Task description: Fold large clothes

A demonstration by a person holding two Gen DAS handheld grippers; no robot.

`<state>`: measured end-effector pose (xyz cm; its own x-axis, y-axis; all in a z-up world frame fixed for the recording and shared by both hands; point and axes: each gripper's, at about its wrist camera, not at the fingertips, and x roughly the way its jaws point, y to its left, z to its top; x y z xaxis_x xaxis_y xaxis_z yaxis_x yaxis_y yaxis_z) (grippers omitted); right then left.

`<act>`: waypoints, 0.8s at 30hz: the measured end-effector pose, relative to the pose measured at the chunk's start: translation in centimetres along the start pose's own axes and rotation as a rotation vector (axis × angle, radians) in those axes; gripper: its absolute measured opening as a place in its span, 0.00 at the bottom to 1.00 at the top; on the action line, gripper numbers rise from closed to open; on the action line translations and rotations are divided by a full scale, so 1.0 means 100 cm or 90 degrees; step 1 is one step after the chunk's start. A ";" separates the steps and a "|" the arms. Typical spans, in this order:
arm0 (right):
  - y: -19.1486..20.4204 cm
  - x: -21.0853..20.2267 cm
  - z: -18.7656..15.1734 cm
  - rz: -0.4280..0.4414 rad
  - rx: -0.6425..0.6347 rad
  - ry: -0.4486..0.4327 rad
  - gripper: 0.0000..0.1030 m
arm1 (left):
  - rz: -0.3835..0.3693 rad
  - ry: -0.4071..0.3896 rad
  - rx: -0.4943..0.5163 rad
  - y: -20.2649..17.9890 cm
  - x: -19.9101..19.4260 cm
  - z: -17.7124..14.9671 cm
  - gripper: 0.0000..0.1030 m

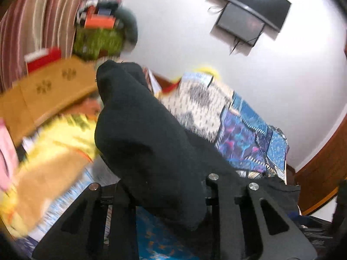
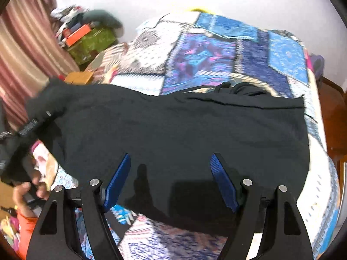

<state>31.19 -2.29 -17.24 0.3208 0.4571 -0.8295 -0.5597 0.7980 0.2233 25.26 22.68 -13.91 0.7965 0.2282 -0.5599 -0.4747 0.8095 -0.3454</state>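
While the left gripper (image 1: 164, 197) is clamped on a bunched end of the black garment (image 2: 184, 130) and holds it up off the bed (image 2: 216, 49), this reads as mid-fold: one end raised to carry over. Rest of the garment lies flat across the bed's near half, reaching its right edge. Right gripper (image 2: 170, 182) hovers above it, blue pads apart, nothing held. Next: lay the lifted end over the flat part, edges aligned. Count: one garment, two grippers.
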 end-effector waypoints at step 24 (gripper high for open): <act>-0.098 -0.069 -0.028 -0.036 0.132 -0.055 0.71 | -0.136 0.048 0.328 -0.193 -0.028 -0.086 0.25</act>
<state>32.38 -14.37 -15.11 0.4160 0.4345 -0.7988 -0.3736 0.8826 0.2855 28.99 1.72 -12.19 0.8168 0.0059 -0.5769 -0.0467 0.9973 -0.0559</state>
